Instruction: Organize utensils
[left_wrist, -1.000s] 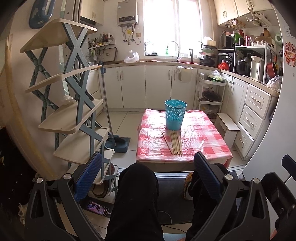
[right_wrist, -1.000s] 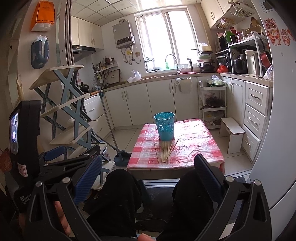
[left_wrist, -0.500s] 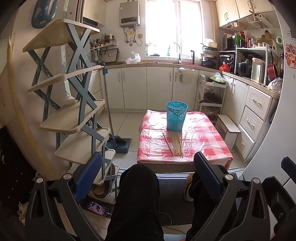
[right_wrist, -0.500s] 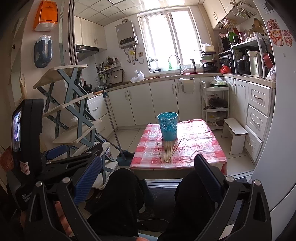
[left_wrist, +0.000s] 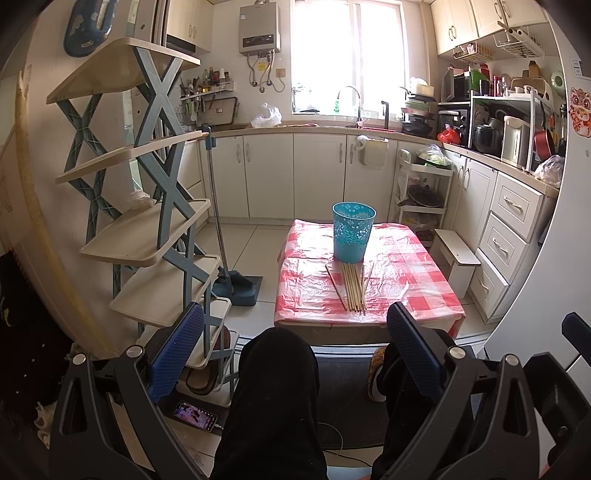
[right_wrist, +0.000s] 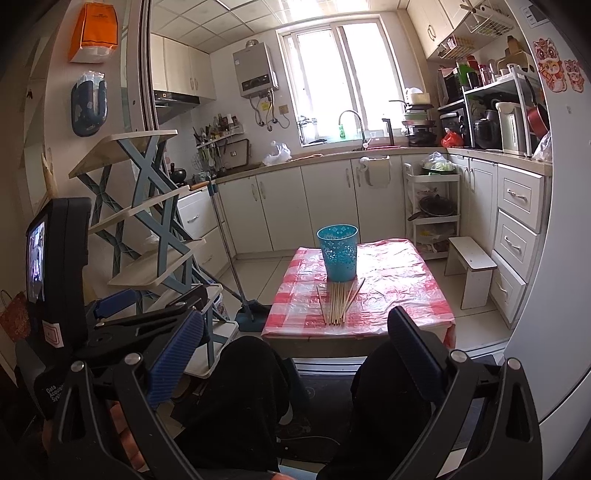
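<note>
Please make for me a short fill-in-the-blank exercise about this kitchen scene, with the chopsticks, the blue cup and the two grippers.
1. The chopsticks lie flat on the ____ checked tablecloth.
2. The blue cup stands ____ on the table, just behind the chopsticks.
3. The left gripper and the right gripper both have their jaws ____ and hold nothing.

Missing words: red; upright; open

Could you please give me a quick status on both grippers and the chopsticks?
Left gripper and right gripper: jaws open, empty, short of table. Chopsticks flat before blue cup. Path clear.
</note>
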